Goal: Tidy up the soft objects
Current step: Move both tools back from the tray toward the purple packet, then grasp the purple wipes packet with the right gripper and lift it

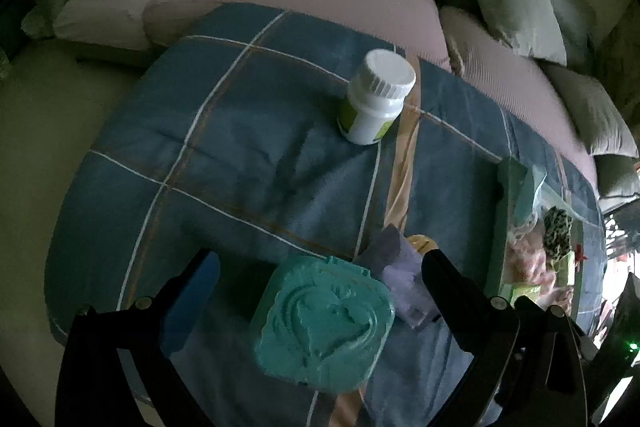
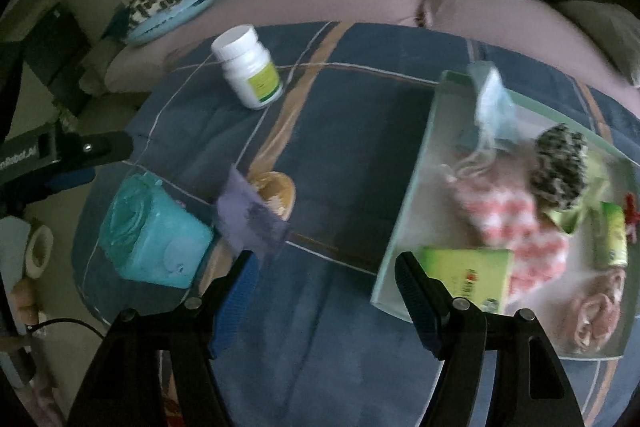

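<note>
Both grippers hang with fingers spread wide, gripping nothing: the left gripper [image 1: 320, 279] above the teal container [image 1: 320, 323], the right gripper [image 2: 326, 275] beside the tray [image 2: 404, 211] at the blanket's [image 2: 340, 131] right edge, where the pink-striped cloth [image 2: 516, 227] lies. A purple cloth [image 2: 250, 223] touches the teal container.

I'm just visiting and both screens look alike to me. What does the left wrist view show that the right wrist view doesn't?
Only the left wrist view: the embossed top of the teal container between the open left tool.

Only the right wrist view: the tray's contents, such as the pink striped cloth, and the open right tool.

Both: the white bottle and purple cloth on the blue blanket.
</note>
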Available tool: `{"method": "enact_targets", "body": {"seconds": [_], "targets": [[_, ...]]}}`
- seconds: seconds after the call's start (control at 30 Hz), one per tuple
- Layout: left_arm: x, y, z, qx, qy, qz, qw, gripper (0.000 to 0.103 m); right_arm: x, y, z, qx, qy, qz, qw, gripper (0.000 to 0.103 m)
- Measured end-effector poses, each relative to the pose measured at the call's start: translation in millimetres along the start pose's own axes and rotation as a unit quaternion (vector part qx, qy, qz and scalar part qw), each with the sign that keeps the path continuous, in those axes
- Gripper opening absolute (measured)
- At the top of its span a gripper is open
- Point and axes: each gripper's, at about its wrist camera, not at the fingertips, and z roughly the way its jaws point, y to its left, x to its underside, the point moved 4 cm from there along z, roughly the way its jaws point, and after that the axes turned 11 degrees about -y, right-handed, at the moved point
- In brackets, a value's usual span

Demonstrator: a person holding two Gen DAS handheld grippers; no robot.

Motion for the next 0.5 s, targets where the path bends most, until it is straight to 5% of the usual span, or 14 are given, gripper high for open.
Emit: {"method": "enact_targets", "body": {"seconds": [0.23,0.5], "targets": [[-1,1,16,0.005,0.016,0.005,0.9998,0.101,2,16,25,-0.026,0.014,-0.009,1.000,0.073],[-2,-3,30,0.015,0.025,0.014,0.9995,0.101,4,20,52,-0.055,0.026,0.016,0.998,0.050]]}}
